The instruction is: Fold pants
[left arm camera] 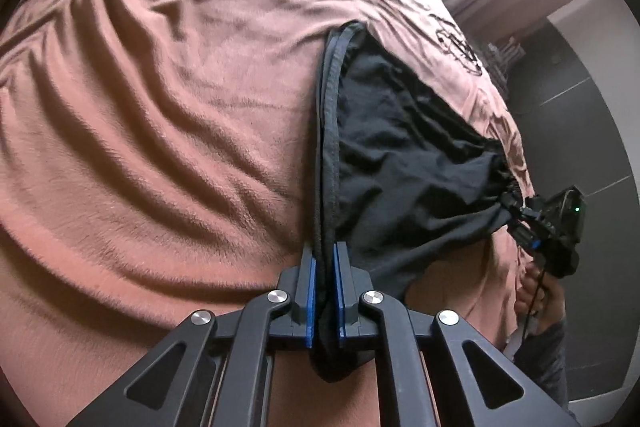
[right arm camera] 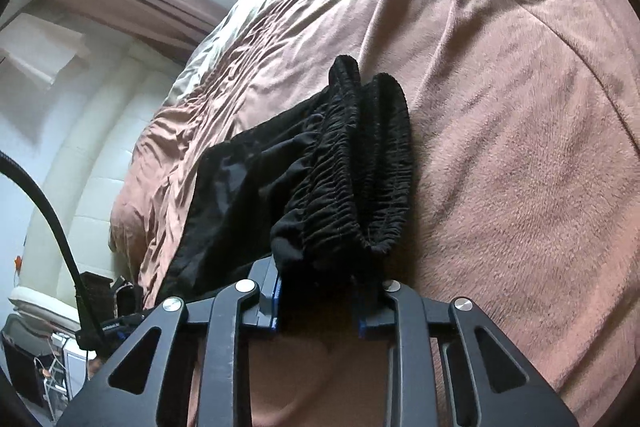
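Pants point(left arm camera: 400, 163) are plain black, gathered ribbed waistband point(right arm camera: 360, 163) too. Bed cover point(left arm camera: 160, 107) is a fuzzy dusty pinkish-brown. Both hand-held grippers are black with blue pads point(left arm camera: 312, 291).

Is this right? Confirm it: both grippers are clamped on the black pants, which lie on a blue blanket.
Not quite. The blanket is pinkish brown, not blue, as both wrist views show. The rest holds: the left gripper and the right gripper are each clamped on the black pants.
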`<action>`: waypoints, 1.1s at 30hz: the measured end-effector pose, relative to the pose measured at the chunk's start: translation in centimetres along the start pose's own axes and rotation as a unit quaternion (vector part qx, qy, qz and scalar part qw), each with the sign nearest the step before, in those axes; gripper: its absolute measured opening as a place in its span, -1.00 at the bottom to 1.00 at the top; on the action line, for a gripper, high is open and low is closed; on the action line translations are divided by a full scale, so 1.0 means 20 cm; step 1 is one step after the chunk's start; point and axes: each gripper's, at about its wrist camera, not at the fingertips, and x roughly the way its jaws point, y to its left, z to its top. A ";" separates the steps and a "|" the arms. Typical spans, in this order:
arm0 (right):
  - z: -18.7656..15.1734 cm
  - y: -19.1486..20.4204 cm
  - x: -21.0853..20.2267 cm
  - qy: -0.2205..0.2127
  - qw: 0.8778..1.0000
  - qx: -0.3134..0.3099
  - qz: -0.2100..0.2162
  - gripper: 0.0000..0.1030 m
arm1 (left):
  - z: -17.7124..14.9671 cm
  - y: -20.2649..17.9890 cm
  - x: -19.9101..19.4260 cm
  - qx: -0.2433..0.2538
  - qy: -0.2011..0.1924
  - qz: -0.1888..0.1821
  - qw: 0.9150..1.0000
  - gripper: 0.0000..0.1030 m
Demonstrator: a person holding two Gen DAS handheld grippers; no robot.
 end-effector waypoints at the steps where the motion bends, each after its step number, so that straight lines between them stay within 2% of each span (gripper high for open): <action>1: 0.00 0.00 0.00 0.001 1.000 -0.002 0.002 -0.59 | 0.00 0.01 -0.02 -0.005 -0.003 -0.003 1.000 -0.84; 10: -0.07 0.12 0.05 0.035 0.999 -0.032 0.020 -0.59 | -0.14 0.08 -0.24 -0.037 -0.031 -0.007 0.999 -0.85; 20: -0.11 0.27 0.19 0.081 0.994 -0.072 0.029 -0.59 | -0.43 0.20 -0.46 -0.071 -0.053 -0.007 0.996 -0.84; 29: -0.17 0.36 0.26 0.113 0.988 -0.101 0.033 -0.59 | -0.68 0.30 -0.58 -0.106 -0.069 -0.004 0.992 -0.84; 33: -0.18 0.39 0.27 0.111 0.987 -0.116 0.018 -0.59 | -0.72 0.32 -0.57 -0.122 -0.072 -0.022 0.990 -0.84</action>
